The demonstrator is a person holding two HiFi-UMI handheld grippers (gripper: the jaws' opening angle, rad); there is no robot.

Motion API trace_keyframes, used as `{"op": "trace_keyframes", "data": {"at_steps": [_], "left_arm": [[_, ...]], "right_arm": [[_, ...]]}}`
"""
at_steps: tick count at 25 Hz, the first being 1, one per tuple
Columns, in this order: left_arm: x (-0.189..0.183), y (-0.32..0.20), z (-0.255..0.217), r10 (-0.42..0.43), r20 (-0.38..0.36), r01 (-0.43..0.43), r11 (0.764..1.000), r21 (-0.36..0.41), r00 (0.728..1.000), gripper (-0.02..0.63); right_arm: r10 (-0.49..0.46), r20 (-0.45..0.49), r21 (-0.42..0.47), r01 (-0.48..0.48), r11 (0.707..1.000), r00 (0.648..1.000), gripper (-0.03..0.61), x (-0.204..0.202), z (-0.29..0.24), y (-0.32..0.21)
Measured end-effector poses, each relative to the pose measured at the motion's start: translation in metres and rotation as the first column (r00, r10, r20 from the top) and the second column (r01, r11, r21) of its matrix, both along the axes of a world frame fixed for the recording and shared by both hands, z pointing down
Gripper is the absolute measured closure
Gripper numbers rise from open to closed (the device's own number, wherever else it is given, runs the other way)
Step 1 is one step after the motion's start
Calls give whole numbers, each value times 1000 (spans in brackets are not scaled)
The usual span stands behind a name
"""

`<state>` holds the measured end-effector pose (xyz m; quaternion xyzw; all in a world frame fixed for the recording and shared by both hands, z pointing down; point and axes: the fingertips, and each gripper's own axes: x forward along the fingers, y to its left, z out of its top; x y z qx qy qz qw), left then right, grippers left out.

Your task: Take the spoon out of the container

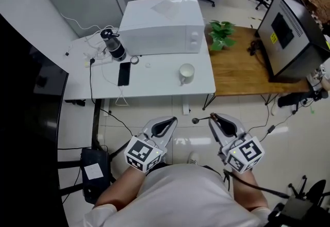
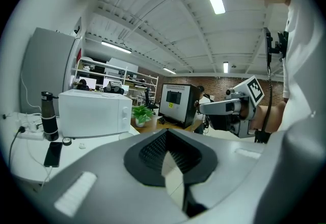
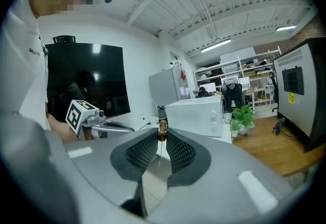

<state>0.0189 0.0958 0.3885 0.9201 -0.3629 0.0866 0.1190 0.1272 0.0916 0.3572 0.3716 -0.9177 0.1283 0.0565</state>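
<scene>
A white cup stands on the white table, in front of the microwave. Both grippers hang over the floor, well short of the table's near edge. My right gripper is shut on a thin dark spoon, which sticks out to the left with its small bowl at the far end. In the right gripper view the spoon's brown end pokes up between the pads of the right gripper. My left gripper is beside it, jaws together and empty; the left gripper shows its pads meeting.
On the table are a black bottle, a phone and cables. A potted plant and a dark machine stand on the wooden table at right. A black case lies on the floor at left.
</scene>
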Motion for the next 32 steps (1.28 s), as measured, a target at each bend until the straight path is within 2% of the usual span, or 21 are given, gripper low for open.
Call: {"op": "trace_keyframes", "data": {"at_steps": [11,32], "left_arm": [[-30,10,1,43,-10,-43,999,-11,999,609],[-36,21,6,32,-16,-33,999,-11,999,609]], "right_arm": [[37,-25,-40,-38,998,999,522,-30,13,16],[26,-54,-28,-28,999,998,523,-36,12,22]]}}
